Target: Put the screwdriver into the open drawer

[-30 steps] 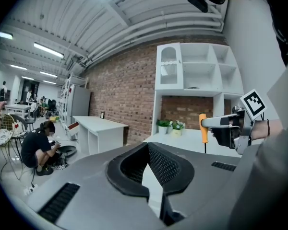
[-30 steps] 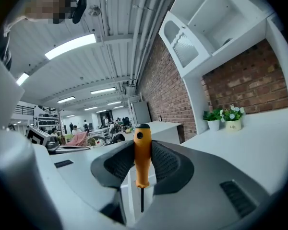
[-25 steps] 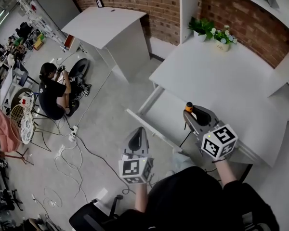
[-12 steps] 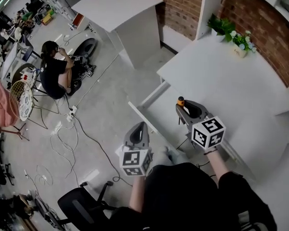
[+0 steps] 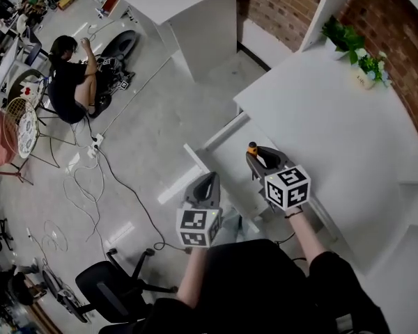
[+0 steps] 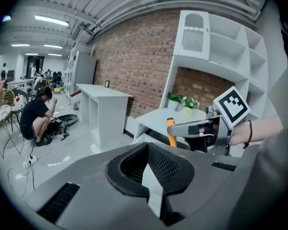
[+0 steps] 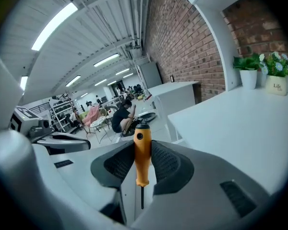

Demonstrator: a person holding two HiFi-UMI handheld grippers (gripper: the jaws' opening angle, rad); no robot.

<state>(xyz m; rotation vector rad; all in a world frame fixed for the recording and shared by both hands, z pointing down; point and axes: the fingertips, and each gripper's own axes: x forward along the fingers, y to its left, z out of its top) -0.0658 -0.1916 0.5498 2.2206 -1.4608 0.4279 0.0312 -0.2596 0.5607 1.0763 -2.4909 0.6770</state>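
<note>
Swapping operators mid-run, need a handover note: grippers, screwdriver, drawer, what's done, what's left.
Left gripper: fingers slightly apart, nothing between them, near the drawer front.
Right gripper: shut on the screwdriver, orange handle sticking up past the fingers.
Drawer: open under the white desk; the right gripper appears to be above it.
Done: screwdriver in hand, drawer open.
Left: lower the screwdriver into the drawer and release it.

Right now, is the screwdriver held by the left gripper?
No, the orange-handled screwdriver sits clamped in the right gripper, while the left gripper has nothing between its jaws.
</note>
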